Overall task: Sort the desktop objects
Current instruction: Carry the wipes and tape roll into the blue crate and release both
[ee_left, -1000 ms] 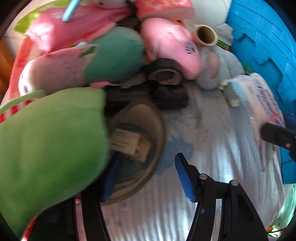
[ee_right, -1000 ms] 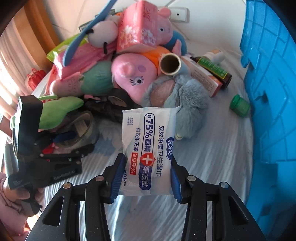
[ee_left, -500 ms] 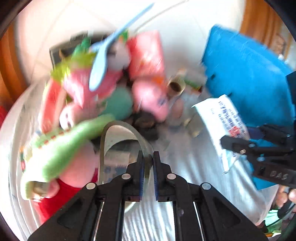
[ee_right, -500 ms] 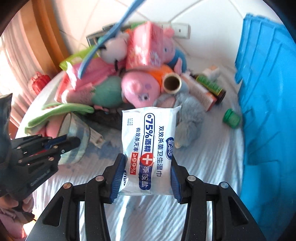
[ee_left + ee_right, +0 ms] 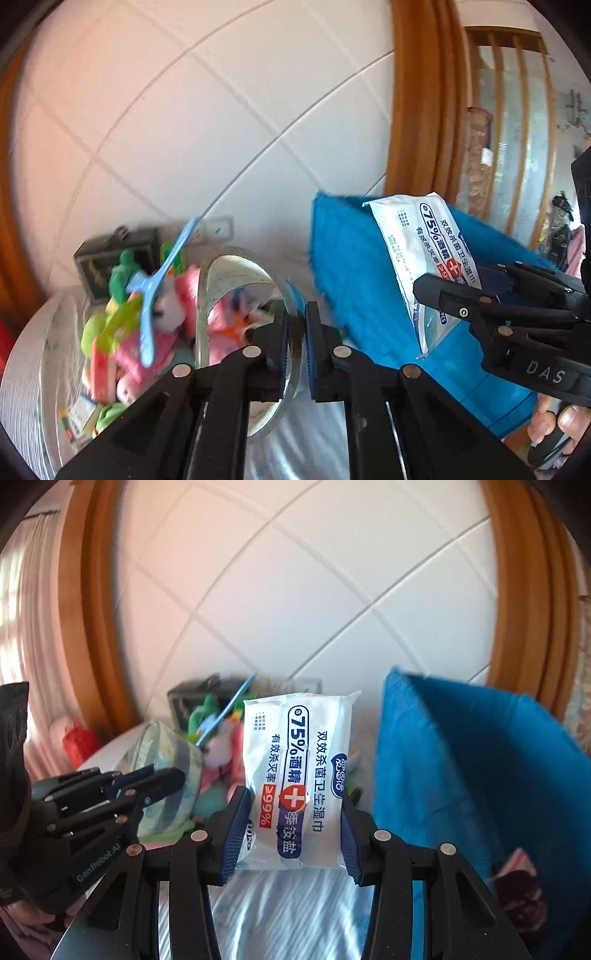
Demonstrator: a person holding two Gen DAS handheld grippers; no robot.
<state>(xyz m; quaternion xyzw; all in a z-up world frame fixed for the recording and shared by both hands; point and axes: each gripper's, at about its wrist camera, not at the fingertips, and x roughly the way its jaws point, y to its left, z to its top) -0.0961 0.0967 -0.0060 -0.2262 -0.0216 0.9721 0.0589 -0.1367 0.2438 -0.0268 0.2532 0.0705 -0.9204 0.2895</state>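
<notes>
Two hand-held claws hang in the air above a cluttered worktop (image 5: 288, 915) draped in a pale striped cloth, each with something in its grip. The left claw (image 5: 294, 347) has its blue-padded fingers drawn almost together on the wall of a roll of clear tape (image 5: 236, 317), pinching the ring from inside and outside so that the roll stands on edge in front of the camera. The right claw (image 5: 291, 834) stands partly open, its pads pressed to the two long sides of a white pack of alcohol wipes (image 5: 295, 775), which it holds upright with the printed face and a red cross toward the lens.

In the left wrist view the wipes pack (image 5: 424, 266) shows at right, raised in front of a tall blue bin (image 5: 354, 280), with the right claw's black frame and a person's fingertips (image 5: 554, 424) at the lower right edge. In the right wrist view the blue bin (image 5: 480, 775) rises just right of the pack, while the tape roll (image 5: 166, 771) and left claw appear at left.

Behind both, a blurred heap of plush toys (image 5: 122, 332) in pink and green lies on the worktop against a white tiled wall (image 5: 295, 590), with a light blue hanger (image 5: 162, 288) sticking up from it. Wooden trim (image 5: 88, 609) frames the wall on either side.
</notes>
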